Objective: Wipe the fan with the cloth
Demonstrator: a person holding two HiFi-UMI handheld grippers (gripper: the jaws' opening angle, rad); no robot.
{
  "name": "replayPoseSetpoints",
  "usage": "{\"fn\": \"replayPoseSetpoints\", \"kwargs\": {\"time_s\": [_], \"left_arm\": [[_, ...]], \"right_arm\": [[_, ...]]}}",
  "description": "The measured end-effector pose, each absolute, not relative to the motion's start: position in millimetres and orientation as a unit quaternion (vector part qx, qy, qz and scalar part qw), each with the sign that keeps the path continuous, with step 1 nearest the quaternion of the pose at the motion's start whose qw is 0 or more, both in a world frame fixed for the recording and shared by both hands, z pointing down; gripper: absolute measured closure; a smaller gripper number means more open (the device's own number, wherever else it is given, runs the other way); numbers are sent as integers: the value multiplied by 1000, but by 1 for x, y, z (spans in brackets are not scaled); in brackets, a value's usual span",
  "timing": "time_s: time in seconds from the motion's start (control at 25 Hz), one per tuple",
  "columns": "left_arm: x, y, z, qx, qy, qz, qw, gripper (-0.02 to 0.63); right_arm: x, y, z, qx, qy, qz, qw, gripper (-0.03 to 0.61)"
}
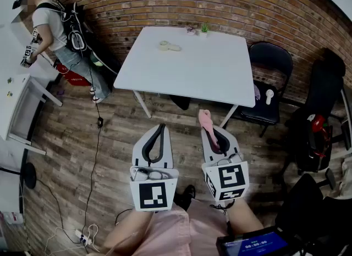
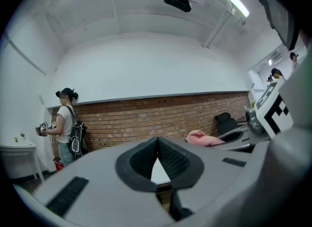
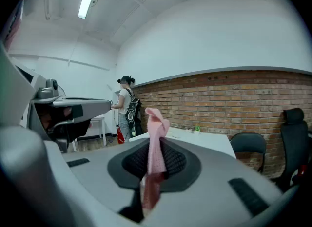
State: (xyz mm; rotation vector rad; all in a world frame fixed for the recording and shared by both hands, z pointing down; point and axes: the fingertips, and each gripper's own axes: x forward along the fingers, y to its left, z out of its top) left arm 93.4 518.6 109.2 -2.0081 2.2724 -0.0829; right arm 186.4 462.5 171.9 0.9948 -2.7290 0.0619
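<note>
Wiping has not begun, judging by the head view: the desk [image 1: 209, 68] fills the upper middle, and a small white thing [image 1: 269, 96] on the chair [image 1: 270, 57] at right may be the fan, well apart from both tools. At lower centre the right tool [image 1: 209, 126] is clamped on the pink cloth [image 1: 205, 118]. The left tool [image 1: 161, 127] beside it is closed and empty.
</note>
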Motion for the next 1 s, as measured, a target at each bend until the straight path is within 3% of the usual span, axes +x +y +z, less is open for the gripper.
{"fn": "replayPoseSetpoints", "kwargs": {"time_s": [0.6, 1.0], "left_arm": [[102, 500, 113, -653, 754, -36, 53, 603], [64, 463, 133, -645, 762, -43, 32, 603]], "right_arm": [[194, 446, 175, 328, -938, 29, 109, 545], [162, 405, 195, 326, -936, 43, 122, 545]]}}
